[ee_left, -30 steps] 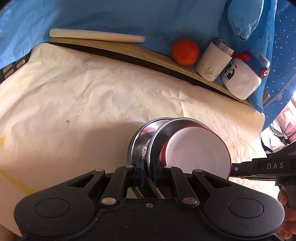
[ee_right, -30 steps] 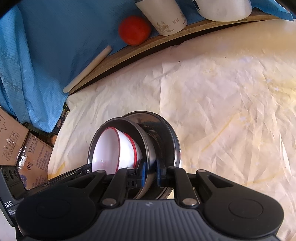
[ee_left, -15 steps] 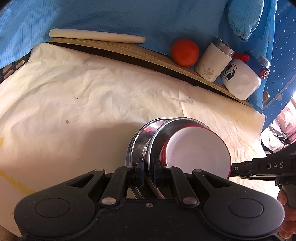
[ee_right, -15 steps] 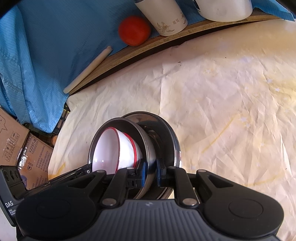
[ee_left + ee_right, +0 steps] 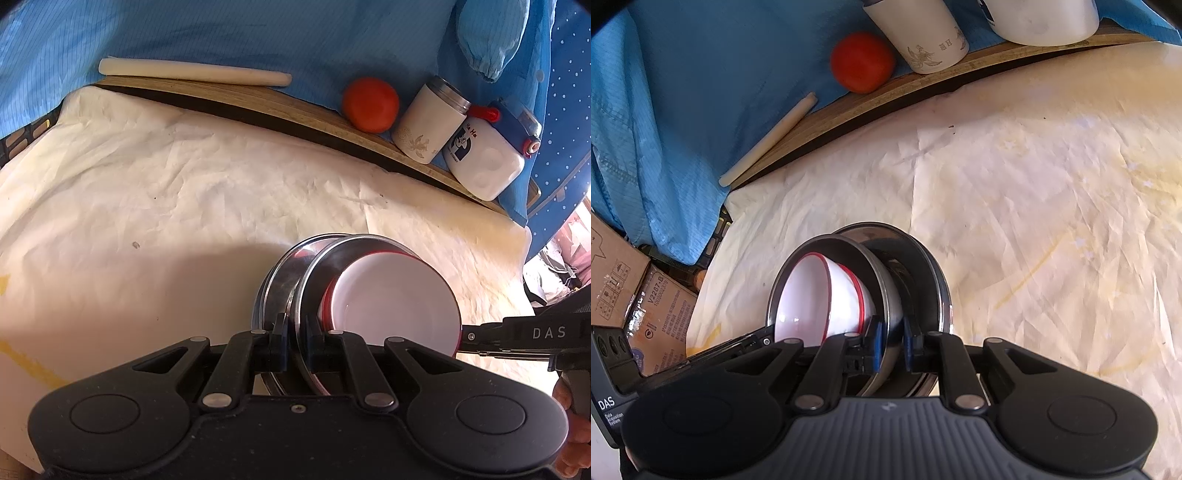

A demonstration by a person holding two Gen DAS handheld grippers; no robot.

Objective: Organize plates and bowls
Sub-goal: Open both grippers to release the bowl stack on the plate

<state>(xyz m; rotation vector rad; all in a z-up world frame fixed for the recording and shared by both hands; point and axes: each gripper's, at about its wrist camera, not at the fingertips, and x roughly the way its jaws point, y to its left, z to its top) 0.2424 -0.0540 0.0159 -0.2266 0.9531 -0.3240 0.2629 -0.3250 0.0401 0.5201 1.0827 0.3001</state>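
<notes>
A white bowl with a red rim sits nested in a steel bowl, which rests on a steel plate. My left gripper is shut on the steel bowl's rim on one side. My right gripper is shut on the same rim on the opposite side, where the white bowl, steel bowl and steel plate also show. The stack sits over the crumpled white table cover.
Along the wooden back ledge lie a white rolling stick, a red tomato, a white tumbler and a white-and-blue jug. Blue cloth hangs behind. Cardboard boxes stand off the table's left side.
The right wrist view has shifted slightly nearer to the ledge. The stack and both grips look unchanged.
</notes>
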